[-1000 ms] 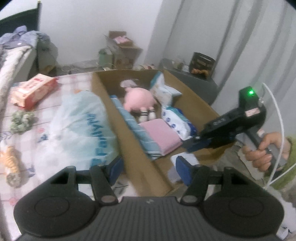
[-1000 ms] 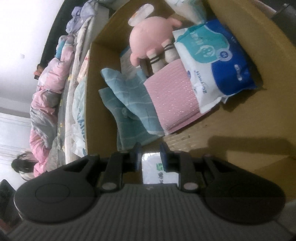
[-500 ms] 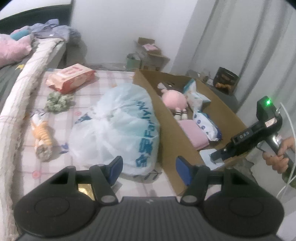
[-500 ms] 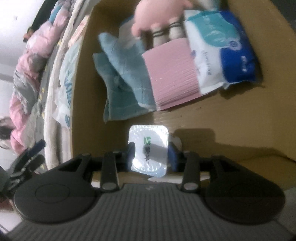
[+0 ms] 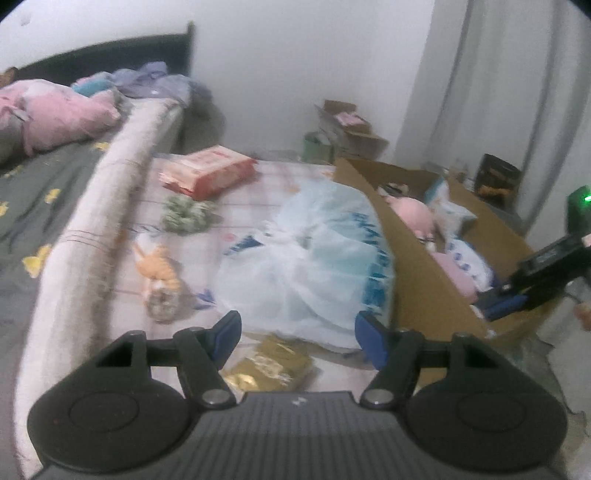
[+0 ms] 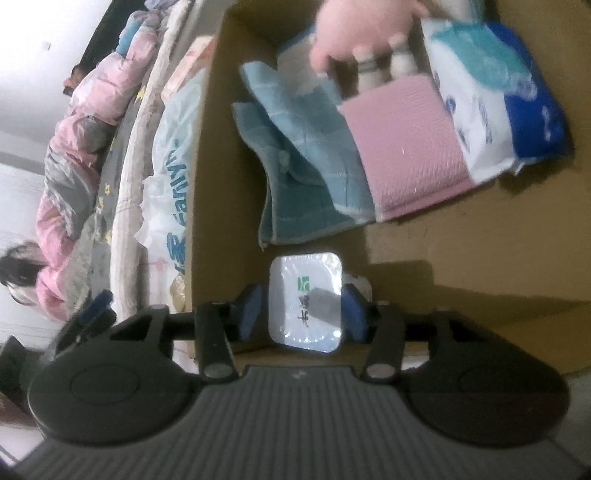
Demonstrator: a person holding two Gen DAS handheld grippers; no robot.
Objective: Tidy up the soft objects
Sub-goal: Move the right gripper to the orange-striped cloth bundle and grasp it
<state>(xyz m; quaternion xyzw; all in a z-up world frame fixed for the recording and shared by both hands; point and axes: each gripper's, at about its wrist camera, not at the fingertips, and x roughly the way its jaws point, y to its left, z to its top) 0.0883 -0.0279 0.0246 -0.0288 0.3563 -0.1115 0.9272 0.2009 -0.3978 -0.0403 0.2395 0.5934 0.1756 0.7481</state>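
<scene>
Between the fingers, right side: the right gripper [image 6: 301, 314] hangs over the near corner of the cardboard box [image 6: 424, 236]; its jaws have just been opening, and the white tissue pack [image 6: 306, 301] lies on the box floor between the blue pads, apparently released.
Left side, nearest: the left gripper [image 5: 297, 339] is spread wide with nothing held, above a gold foil packet [image 5: 271, 363] on the checked mat [image 5: 236, 218].
Just beyond: a bulky white plastic bag [image 5: 306, 266] with blue lettering lies against the box's outer wall.
Already packed: a folded blue towel [image 6: 303, 155], a pink cloth [image 6: 406, 147], a blue-and-white tissue bag [image 6: 491, 110] and a pink plush toy [image 6: 365, 26] fill the far part of the box.
Still out: an orange plush [image 5: 157, 271], a green scrunchie-like bundle [image 5: 186, 214] and a pink wipes pack [image 5: 208, 173] wait on the mat, further off.
Progress: judged roughly halfway; the plastic bag looks the likely next pick.
Edges: the box wall stands tall between mat and box, so loads must clear it.
Open room: bare box floor remains around the tissue pack; the bed edge [image 5: 110, 192] bounds the mat on the left.
</scene>
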